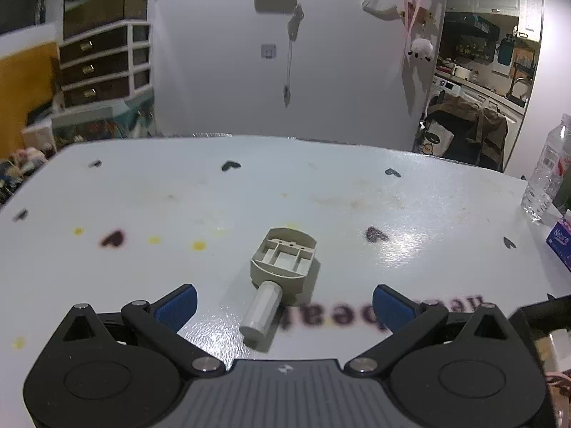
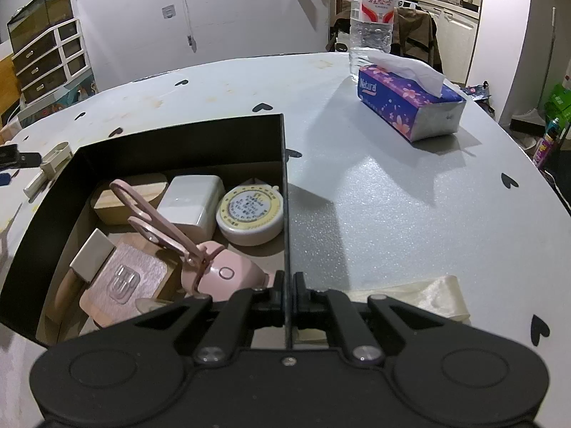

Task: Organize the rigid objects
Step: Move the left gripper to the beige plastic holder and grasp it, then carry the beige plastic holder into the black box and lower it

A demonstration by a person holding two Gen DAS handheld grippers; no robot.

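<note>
Left gripper spread over a beige part; right gripper pinching the box wall.

Left wrist: the left gripper (image 1: pixel 284 303) tilts down, jaws wide, above the beige part (image 1: pixel 278 278), whose cylindrical handle points toward the camera, on the white table (image 1: pixel 428 214).
Right wrist: the right gripper (image 2: pixel 288 285) clamps the black box (image 2: pixel 284 178) wall; pink scissors (image 2: pixel 157 221) lie inside, near a tissue pack (image 2: pixel 410 103) and bottle (image 2: pixel 373 10).

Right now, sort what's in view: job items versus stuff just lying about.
Job:
- beige tool, between the open left gripper
- black box, wall clamped by the right gripper
- scissors, tape measure, inside it

Lying about:
- tissue pack
- water bottle
</note>
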